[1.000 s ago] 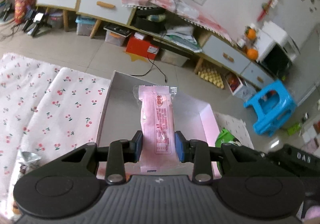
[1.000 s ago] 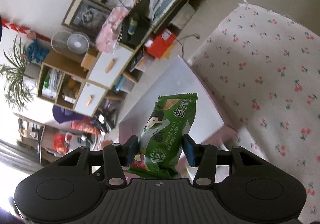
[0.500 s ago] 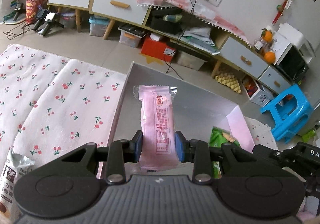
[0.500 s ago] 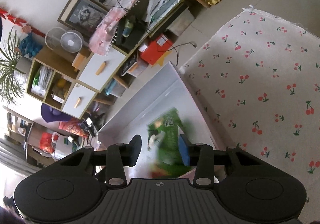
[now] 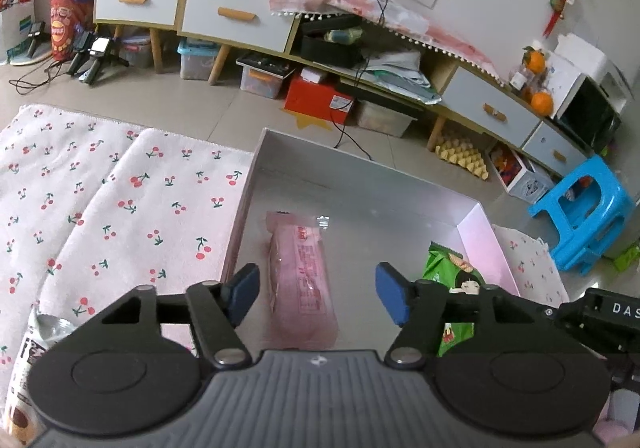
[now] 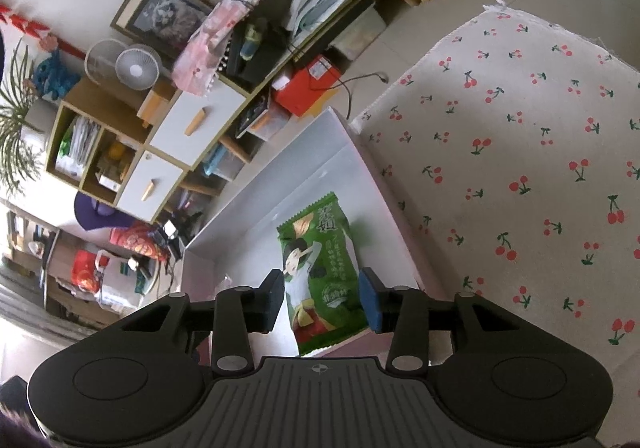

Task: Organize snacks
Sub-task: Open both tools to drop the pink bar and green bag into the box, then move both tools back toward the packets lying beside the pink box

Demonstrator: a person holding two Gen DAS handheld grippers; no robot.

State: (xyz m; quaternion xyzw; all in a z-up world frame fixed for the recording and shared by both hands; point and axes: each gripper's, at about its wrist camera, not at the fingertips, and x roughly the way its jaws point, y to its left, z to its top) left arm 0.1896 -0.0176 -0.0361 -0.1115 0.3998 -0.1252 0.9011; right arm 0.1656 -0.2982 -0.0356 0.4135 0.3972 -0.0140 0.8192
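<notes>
Left gripper (image 5: 316, 298), jaws opening, had released the long pink plastic snack packet (image 5: 301, 276), which lay flat in the shallow white cardboard box (image 5: 360, 183). Right gripper (image 6: 322, 298), jaws opening, was clear of the green foil snack bag (image 6: 320, 268) lying there. Both looked light, soft and slippery, best pinched mid-body. Printing was illegible.

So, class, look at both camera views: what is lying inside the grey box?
Inside the box lie a pink snack packet and a green snack packet, apart, flat on the floor. The near end of the box is covered by the gripper bodies, so anything there stays unseen.
</notes>
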